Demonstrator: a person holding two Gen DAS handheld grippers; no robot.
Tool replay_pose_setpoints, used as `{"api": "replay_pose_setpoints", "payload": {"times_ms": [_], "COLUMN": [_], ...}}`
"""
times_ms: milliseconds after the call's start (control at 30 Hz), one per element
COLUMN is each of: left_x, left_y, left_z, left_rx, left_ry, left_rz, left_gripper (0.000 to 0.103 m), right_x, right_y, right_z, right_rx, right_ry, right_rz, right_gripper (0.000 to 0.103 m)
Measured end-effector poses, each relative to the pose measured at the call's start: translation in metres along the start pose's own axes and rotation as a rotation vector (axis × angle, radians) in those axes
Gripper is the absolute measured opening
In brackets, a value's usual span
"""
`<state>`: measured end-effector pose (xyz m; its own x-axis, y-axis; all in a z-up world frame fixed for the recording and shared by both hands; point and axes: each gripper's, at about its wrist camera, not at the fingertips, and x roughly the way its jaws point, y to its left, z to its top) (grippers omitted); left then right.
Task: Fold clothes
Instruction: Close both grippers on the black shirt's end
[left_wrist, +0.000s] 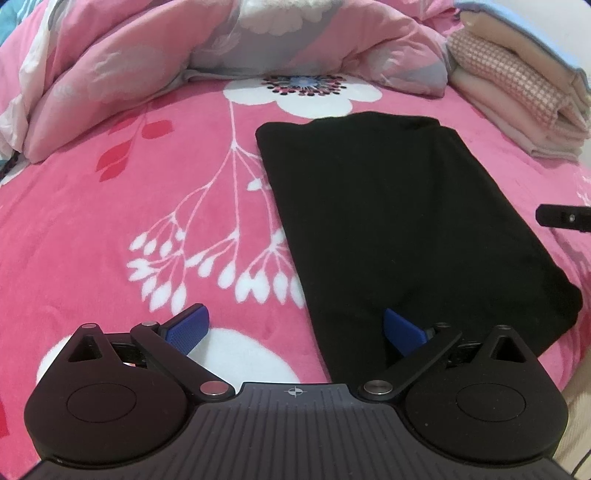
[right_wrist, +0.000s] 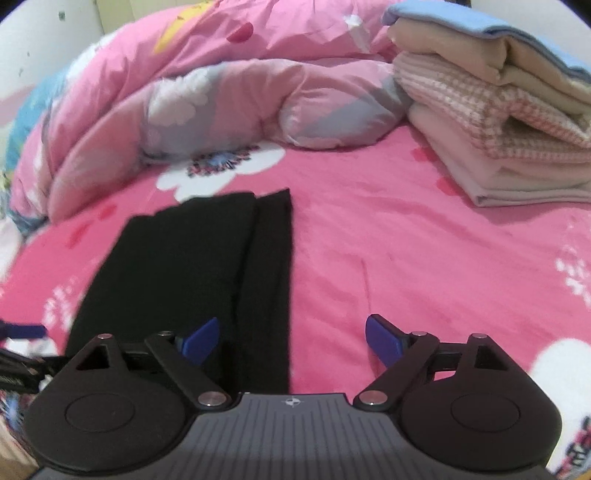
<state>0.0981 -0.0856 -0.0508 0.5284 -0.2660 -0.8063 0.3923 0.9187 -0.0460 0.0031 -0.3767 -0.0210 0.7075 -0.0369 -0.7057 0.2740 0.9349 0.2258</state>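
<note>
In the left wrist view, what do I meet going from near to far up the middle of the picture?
left gripper, jaws open → black folded garment → white flower printed on the pink bedsheet → bunched pink quilt.

The bed (left_wrist: 110, 229) is covered by a bright pink sheet printed with white flowers and a branching white spray. Flat on it lies a black garment (left_wrist: 406, 229) folded into a long strip, with one narrower panel lapped along its right edge in the right wrist view. Behind it a pink quilt (left_wrist: 147, 74) is bunched up — puffy, with grey and white patches. At the far right sits a stack (right_wrist: 498, 122) of folded cloths — cream, pink check, blue on top.
</note>
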Motion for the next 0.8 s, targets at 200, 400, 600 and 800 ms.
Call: {"api": "replay_pose_setpoints", "payload": {"times_ms": [200, 400, 600, 800], "left_x": [-0.002, 0.006, 0.031, 0.054], "left_y": [0.015, 0.029, 0.045, 0.056], "left_z": [0.002, 0.005, 0.011, 0.032], "left_rx": [-0.087, -0.149, -0.214, -0.220], "left_ry": [-0.087, -0.161, -0.151, -0.164], "left_rz": [-0.086, -0.201, -0.274, -0.348], "left_gripper": [0.102, 0.096, 0.065, 0.059], "right_x": [0.013, 0.037, 0.061, 0.090], "right_y": [-0.009, -0.029, -0.046, -0.059], "right_z": [0.013, 0.015, 0.022, 0.041], "right_rx": [0.063, 0.151, 0.195, 0.229], "right_ry": [0.001, 0.033, 0.069, 0.107], "right_rz": [0.141, 0.253, 0.331, 0.411], "right_gripper": [0.089, 0.086, 0.076, 0.063]}}
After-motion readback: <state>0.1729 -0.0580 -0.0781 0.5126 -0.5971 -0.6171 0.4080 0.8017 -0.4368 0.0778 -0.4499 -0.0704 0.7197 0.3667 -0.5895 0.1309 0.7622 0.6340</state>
